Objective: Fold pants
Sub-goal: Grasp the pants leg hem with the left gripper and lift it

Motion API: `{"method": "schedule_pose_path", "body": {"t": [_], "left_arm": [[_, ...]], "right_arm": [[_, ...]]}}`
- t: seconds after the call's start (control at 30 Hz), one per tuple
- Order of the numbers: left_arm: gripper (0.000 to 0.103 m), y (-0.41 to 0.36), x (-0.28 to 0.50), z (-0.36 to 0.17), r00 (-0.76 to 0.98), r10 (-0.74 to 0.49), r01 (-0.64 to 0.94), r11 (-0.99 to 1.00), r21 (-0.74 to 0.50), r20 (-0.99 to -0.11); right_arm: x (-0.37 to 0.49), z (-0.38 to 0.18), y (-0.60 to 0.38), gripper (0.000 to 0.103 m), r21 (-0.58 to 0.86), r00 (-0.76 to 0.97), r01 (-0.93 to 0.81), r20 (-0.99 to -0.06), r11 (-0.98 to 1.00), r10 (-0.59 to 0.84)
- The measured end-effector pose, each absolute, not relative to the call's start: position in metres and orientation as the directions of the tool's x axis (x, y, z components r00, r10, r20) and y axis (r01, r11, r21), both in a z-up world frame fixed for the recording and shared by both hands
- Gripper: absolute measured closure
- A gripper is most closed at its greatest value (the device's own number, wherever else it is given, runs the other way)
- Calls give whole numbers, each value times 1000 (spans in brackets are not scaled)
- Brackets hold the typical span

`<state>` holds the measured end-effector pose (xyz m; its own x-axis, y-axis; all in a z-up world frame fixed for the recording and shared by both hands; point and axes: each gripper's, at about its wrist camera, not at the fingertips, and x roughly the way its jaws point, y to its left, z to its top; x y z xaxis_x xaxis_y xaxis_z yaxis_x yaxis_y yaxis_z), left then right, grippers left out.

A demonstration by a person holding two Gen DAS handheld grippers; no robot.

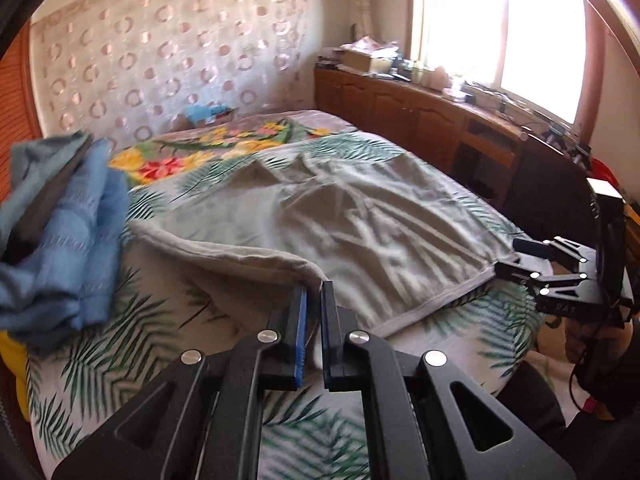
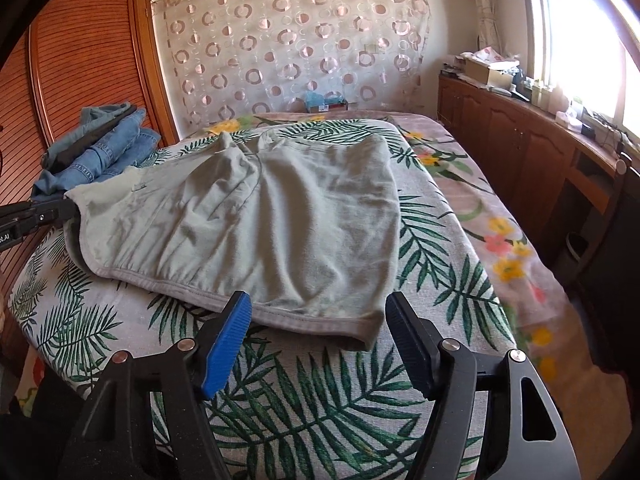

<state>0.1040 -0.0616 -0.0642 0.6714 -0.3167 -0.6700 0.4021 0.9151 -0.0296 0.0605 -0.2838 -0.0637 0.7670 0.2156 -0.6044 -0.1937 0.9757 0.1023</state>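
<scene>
Light grey-green pants (image 2: 280,216) lie spread on the bed with the leaf-print sheet (image 2: 320,392); they also show in the left wrist view (image 1: 360,220). My left gripper (image 1: 314,288) is shut on a corner of the pants' hem and lifts it a little off the sheet; it also shows at the left edge of the right wrist view (image 2: 60,210). My right gripper (image 2: 318,308) is open, its fingers just in front of the near hem, close above the sheet; it also shows in the left wrist view (image 1: 516,258) at the pants' other corner.
A pile of blue jeans (image 2: 100,144) lies at the bed's left side, next to a wooden slatted wardrobe (image 2: 80,40). A floral blanket (image 2: 500,220) covers the bed's right part. A wooden cabinet (image 2: 520,128) with clutter stands under the window.
</scene>
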Motion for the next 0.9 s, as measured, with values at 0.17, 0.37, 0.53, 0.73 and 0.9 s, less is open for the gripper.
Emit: {"method": "schedule_pose_path", "body": {"t": [0.17,0.37,0.53,0.73,0.9], "left_arm": [[96,-94,110,-58,655,-354,464,886,-14,-668],[96,-125,114,-49,633,-393,520,854,-9,-667],[96,-150,116,-42,623,-412,557,831,6,-665],[96,-168,115,-39,615,-421,585,811,28,-666],[96,-165,116,-48,605,-404,566,824,14,-687]], "right_arm": [[56,-64,-289,32,109,772,-176,-602,978,205],[51,-63,-287,32,114,778,-157,-598,981,194],[47,-63,-287,31,120,782,-145,-594,982,188],[44,-64,-291,32,128,781,-130,-598,983,181],[42,-64,-291,32,127,778,-127,-603,984,178]]}}
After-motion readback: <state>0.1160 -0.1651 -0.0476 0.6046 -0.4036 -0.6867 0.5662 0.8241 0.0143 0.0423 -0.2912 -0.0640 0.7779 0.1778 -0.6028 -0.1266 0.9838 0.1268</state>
